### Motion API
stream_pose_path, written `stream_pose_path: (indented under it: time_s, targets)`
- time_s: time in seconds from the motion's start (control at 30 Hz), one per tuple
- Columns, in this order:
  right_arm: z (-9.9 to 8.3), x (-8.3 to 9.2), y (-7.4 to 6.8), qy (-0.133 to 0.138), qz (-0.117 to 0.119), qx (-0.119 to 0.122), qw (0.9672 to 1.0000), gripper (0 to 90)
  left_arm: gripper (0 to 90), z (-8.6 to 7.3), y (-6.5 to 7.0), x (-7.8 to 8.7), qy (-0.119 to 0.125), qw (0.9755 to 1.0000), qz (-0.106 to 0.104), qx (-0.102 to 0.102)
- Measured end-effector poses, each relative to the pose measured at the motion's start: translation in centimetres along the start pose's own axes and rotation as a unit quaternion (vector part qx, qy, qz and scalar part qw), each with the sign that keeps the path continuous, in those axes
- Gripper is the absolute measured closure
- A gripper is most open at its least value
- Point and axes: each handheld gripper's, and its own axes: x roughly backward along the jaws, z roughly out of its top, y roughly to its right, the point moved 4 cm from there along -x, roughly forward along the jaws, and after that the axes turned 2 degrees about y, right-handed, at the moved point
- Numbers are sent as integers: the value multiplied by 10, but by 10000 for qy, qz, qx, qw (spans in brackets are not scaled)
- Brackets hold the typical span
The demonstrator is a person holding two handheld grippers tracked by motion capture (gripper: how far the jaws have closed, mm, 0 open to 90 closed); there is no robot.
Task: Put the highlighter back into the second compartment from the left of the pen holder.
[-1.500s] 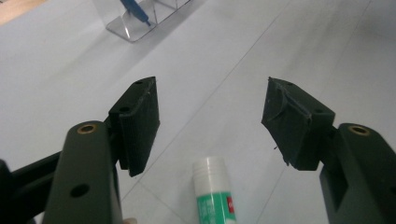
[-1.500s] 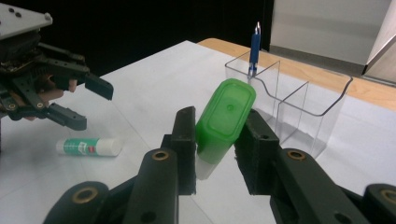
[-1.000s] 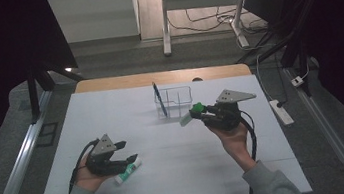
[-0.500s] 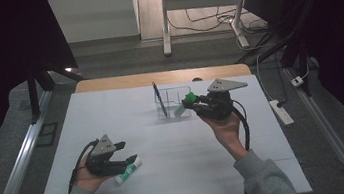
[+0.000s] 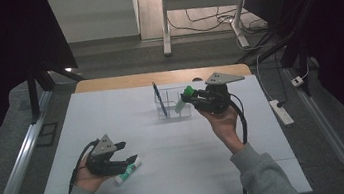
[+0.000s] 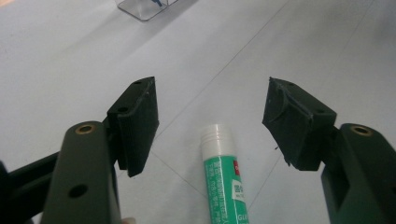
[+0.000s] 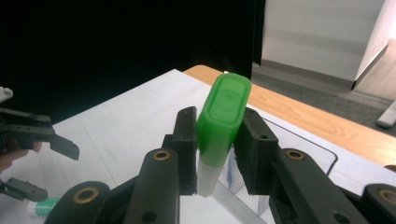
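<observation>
Green-capped bottle (image 7: 218,135) pinched at cap by right gripper (image 7: 215,151), light, stiff, slippery; glue stick (image 6: 224,179) lying loose between open left gripper (image 6: 210,126) jaws.

Right gripper (image 5: 191,98) carried green-capped bottle (image 5: 184,100) up, forward (now over clear organizer (image 5: 174,108)).

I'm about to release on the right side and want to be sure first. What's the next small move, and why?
Probably lower the right gripper a little into the clear organizer: its jaws are shut on the green-capped bottle, whose white end hangs just above the organizer's open compartment.
</observation>
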Motion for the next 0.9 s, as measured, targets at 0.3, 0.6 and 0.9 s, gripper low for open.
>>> stream_pose_path:
  time_s: [0.3, 0.6, 0.9]
  targets:
    - [4, -9, 10, -15, -45, -186, 9998, 709, 350, 0, -1, -1, -25, 10000, -5, 5]
    - [12, -23, 20, -12, -162, -255, 9995, 721, 349, -1, -1, -2, -42, 10000, -13, 4]
    - [18, -39, 29, -32, -297, -322, 9990, 733, 349, -1, -1, -2, -42, 10000, -24, 1]
